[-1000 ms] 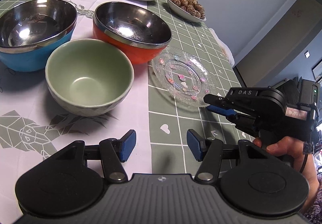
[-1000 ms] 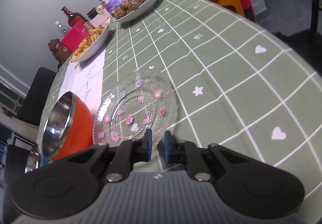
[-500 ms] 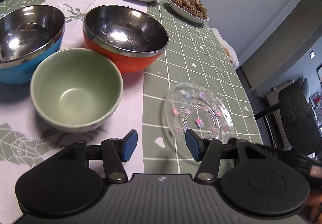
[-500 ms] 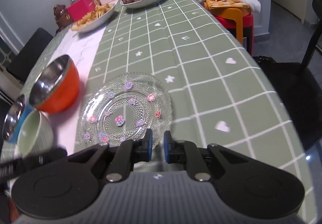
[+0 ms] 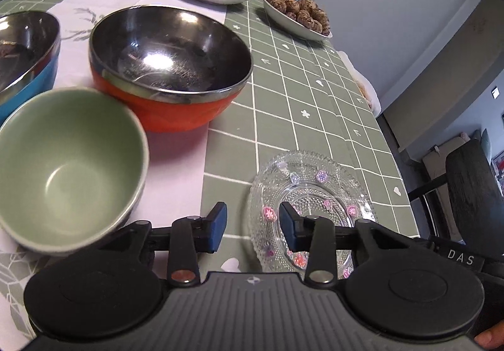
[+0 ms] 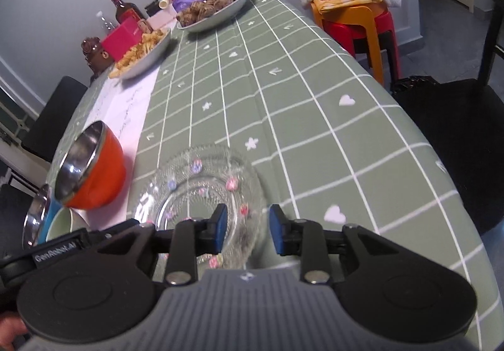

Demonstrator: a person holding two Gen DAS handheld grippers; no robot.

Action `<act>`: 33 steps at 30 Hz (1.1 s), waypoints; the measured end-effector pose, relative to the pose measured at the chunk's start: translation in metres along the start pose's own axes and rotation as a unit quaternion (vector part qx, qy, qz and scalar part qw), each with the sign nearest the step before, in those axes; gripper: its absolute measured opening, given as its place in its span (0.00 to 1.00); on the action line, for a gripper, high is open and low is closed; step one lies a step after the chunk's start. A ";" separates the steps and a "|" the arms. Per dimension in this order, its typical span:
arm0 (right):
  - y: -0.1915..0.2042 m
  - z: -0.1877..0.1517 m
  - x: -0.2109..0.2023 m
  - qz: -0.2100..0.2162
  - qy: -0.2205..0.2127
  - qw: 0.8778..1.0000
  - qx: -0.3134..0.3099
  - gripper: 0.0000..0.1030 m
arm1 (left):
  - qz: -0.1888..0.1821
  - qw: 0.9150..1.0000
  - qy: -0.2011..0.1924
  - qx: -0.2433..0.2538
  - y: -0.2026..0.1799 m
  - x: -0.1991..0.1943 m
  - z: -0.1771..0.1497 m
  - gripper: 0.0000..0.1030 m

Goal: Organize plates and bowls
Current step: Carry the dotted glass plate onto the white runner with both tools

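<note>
Green grid-checked tablecloth (image 6: 315, 117), grey wall behind. Right gripper (image 6: 246, 229) jaws just parted, empty, above clear beaded glass plate (image 6: 201, 174); left gripper (image 5: 252, 226) narrowing, half-spread, empty, near plate.

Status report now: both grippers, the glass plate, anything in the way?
Left gripper open, closing; right gripper open, just opened. Glass plate flat on table, released. Nothing in the way.

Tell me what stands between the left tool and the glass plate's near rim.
Nothing visible does. The left tool hangs open just above the glass plate's left rim; its jaws have just been closing, nothing between them yet. The green bowl and orange bowl sit off to the left.
</note>
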State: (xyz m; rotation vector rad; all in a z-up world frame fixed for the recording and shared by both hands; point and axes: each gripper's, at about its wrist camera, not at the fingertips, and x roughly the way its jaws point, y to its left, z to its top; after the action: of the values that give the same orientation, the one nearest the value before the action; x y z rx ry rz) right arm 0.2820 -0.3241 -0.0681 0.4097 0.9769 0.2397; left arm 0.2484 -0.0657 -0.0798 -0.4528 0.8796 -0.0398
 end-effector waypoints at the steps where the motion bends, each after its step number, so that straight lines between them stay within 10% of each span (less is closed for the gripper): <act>1: -0.001 0.001 0.002 -0.003 0.000 1.000 0.001 0.29 | 0.000 1.000 -0.003 0.003 -0.001 0.001 0.000 0.43; 8: -0.004 0.003 0.010 0.008 -0.001 1.000 -0.007 0.22 | 0.004 1.000 -0.008 0.029 -0.008 0.005 -0.004 0.17; 33: 0.028 -0.028 -0.028 0.029 0.018 0.999 -0.009 0.07 | 0.007 0.999 -0.025 0.018 0.015 -0.064 -0.023 0.15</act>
State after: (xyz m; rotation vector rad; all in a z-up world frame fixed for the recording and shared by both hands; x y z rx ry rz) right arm 0.2435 -0.3033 -0.0487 0.4198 0.9986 0.3094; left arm 0.1880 -0.0469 -0.0515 -0.4117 0.8315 -0.0309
